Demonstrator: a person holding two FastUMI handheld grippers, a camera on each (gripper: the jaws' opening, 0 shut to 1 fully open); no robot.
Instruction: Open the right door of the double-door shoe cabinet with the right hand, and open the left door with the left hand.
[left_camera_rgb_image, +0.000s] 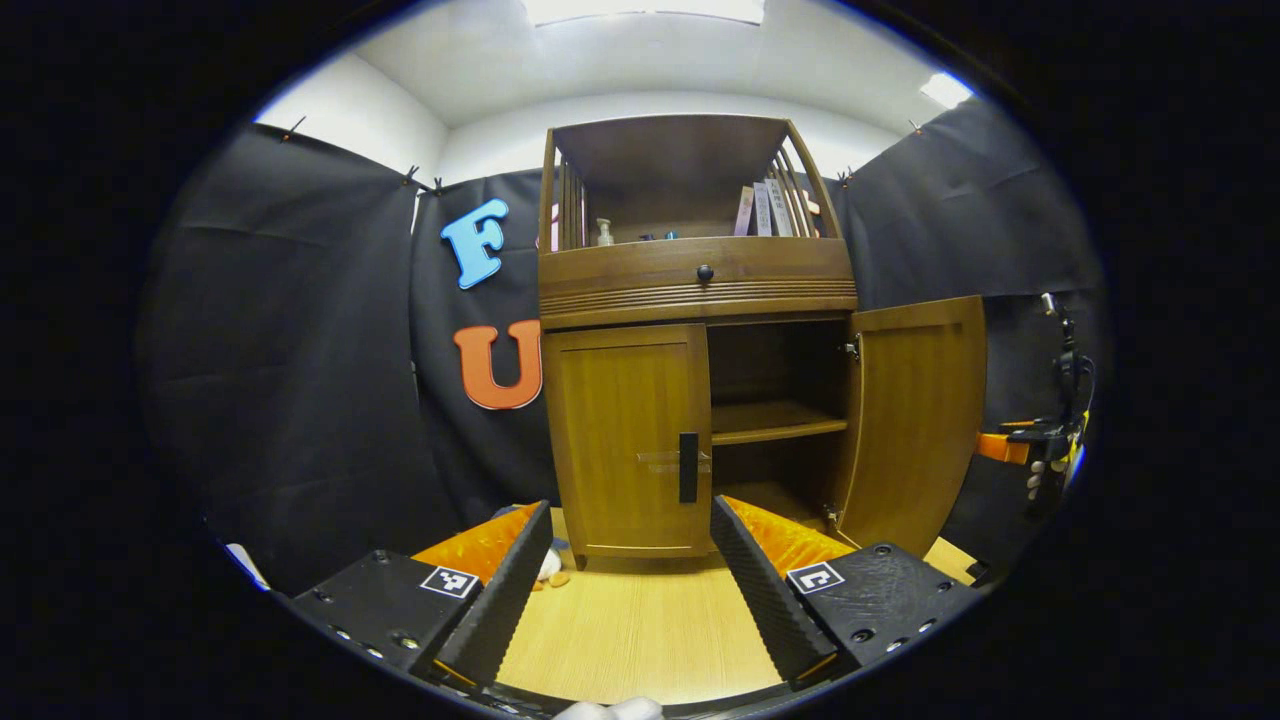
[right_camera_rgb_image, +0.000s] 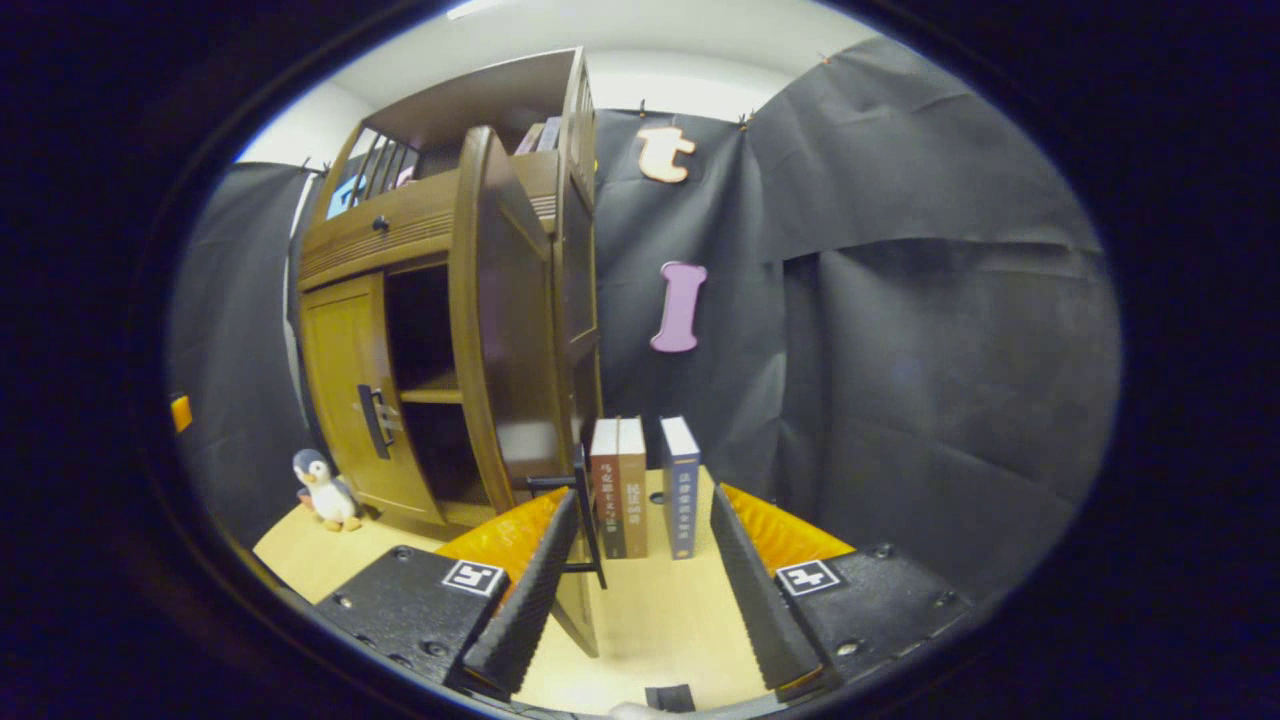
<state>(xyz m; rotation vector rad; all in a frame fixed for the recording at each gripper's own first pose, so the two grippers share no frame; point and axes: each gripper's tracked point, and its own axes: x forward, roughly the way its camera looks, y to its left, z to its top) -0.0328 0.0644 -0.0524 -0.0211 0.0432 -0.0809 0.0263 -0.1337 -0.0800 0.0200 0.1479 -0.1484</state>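
Black cloth hangs all round the booth, with white wall and ceiling lights showing above it, and a pale wood worktop (left_camera_rgb_image: 640, 620) carries everything. On it stands the shoe cabinet (left_camera_rgb_image: 697, 290), dark wood with a drawer and an open top shelf holding a small bottle (left_camera_rgb_image: 604, 233) and some books. Its right door (left_camera_rgb_image: 915, 420) is swung wide, so you can see the bare inner shelf (left_camera_rgb_image: 778, 420), while the left door (left_camera_rgb_image: 628, 440) is shut, its black handle (left_camera_rgb_image: 688, 467) upright near the middle seam.

The left claw (left_camera_rgb_image: 632, 580) sits low in front of that shut door, fingers spread wide, gripping nothing. The right claw (right_camera_rgb_image: 640, 570) is wide too, just beside the open door's edge; the door's handle (right_camera_rgb_image: 585, 520) lies close by its left finger, touching or not I can't tell. Three upright books (right_camera_rgb_image: 645, 487) stand on the worktop beside the cabinet, and a toy penguin (right_camera_rgb_image: 322, 488) sits by the cabinet's left corner.
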